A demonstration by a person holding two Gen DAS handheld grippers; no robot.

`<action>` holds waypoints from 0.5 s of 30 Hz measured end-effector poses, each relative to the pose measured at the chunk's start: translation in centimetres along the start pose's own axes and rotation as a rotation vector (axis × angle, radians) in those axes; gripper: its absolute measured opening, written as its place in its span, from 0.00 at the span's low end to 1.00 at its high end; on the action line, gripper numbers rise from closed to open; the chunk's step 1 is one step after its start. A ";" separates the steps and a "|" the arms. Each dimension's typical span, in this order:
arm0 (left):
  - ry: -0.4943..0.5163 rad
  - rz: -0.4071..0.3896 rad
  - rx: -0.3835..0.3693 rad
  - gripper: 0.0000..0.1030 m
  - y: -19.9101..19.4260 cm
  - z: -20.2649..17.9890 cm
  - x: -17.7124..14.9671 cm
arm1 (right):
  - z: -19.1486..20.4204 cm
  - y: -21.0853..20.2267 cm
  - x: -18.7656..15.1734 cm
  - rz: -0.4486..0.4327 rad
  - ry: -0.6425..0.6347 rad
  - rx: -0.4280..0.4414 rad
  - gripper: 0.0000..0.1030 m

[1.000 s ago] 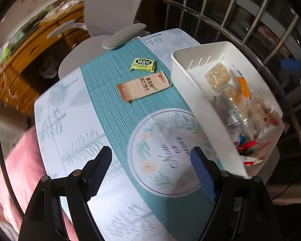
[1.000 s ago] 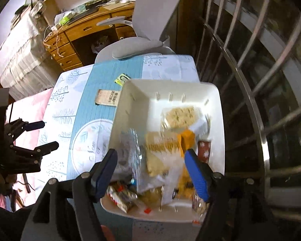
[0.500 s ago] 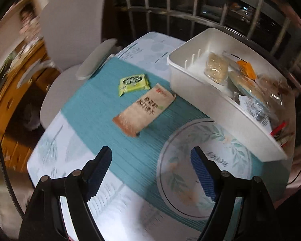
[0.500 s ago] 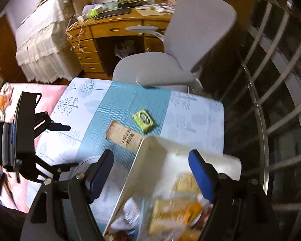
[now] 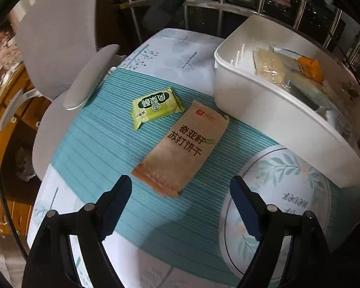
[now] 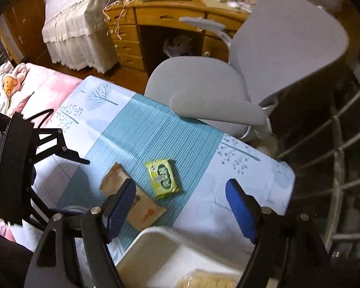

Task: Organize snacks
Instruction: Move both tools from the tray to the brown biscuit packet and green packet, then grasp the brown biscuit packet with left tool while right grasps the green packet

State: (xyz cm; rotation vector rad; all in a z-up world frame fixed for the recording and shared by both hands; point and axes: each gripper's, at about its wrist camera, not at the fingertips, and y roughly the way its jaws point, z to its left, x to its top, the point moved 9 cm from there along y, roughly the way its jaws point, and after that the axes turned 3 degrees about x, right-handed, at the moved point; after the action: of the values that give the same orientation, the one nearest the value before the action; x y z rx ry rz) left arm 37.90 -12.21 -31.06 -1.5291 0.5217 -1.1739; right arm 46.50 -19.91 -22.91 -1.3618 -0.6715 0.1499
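Left tongs (image 5: 180,193): angled steeply downward, jaws wide apart and just been opening, nothing between the blue pads. Right tongs (image 6: 180,193): same steep downward tilt, jaws spread wide, empty, well apart from the left.

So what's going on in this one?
A person with a gripper in each hand is sorting snacks on a small table. Two packets lie loose on the teal runner: a brown cracker packet and a green snack packet. The white bin beside them already holds several snacks. The left gripper hovers open over the brown packet, the right gripper open near the green one; neither holds anything.
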 end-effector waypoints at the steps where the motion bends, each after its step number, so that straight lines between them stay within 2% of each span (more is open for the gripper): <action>1: 0.011 0.000 -0.006 0.84 0.5 -0.1 0.2 | -0.1 0.8 0.1 0.023 -0.002 0.013 0.75; 8: 0.081 -0.004 -0.015 0.86 3.4 0.1 1.3 | -0.1 6.4 -1.1 0.200 -0.021 0.093 0.75; 15: 0.093 -0.014 -0.059 0.86 4.9 0.6 2.2 | 0.1 8.8 -2.5 0.265 -0.040 0.110 0.75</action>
State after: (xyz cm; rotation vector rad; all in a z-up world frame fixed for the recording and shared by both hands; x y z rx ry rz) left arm 40.54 -15.28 -34.64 -1.5355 0.6135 -1.2549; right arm 46.87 -18.98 -32.01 -1.3397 -0.5066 0.4211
